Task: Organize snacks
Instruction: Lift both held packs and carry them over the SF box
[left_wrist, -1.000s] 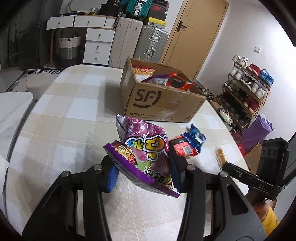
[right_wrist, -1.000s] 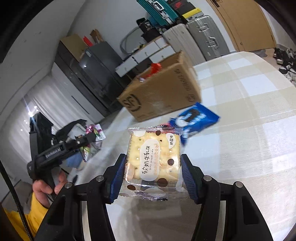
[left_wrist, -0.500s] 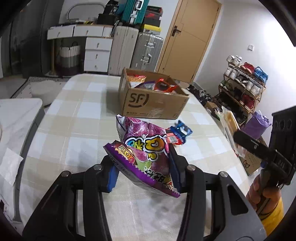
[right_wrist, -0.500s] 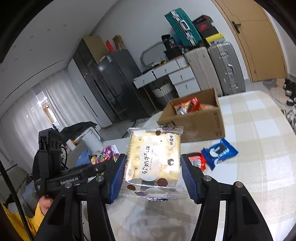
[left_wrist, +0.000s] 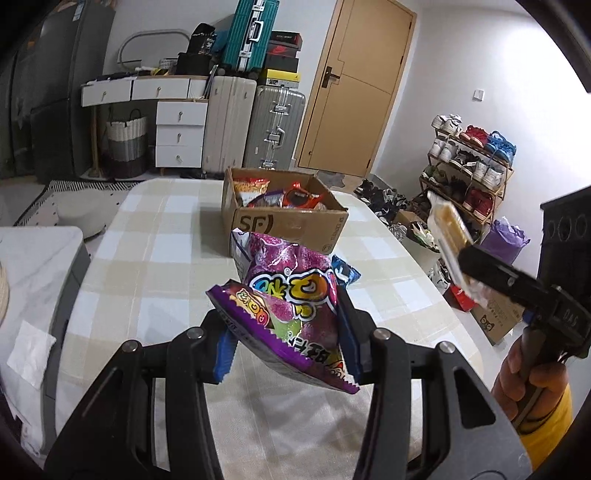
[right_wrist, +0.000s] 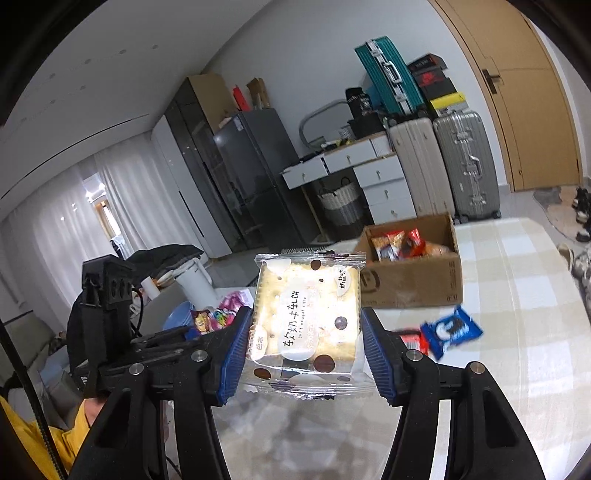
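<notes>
Left gripper (left_wrist: 288, 332): I have it pinched on a purple candy bag (left_wrist: 291, 306), the blue pads pressing the bag's two sides, held up off the table.

Right gripper (right_wrist: 306, 350): clamped on a clear-wrapped cracker pack (right_wrist: 308, 317), which stands upright between the pads — also in the air.

Cardboard box (left_wrist: 291, 221): open-topped, toward the far end of the checked table (left_wrist: 155, 258), with several snack packets already inside.

Loose snacks: a blue biscuit packet (right_wrist: 452, 330) and a small red packet (right_wrist: 413, 339) lie on the cloth between me and the box, touching or nearly so.

Step in hand: I judge this as the carry — both hands loaded and raised, neither yet over the box.

Next move: bring each gripper forward until its packet hangs above the box opening, then spread the jaws to drop it in. I'd go one hand at a time so the grippers don't meet over the opening.

Watch-out: the candy bag is soft and crinkled, held near one end; it could slip if I swing fast.

Remaining: the two packets on the cloth.
</notes>
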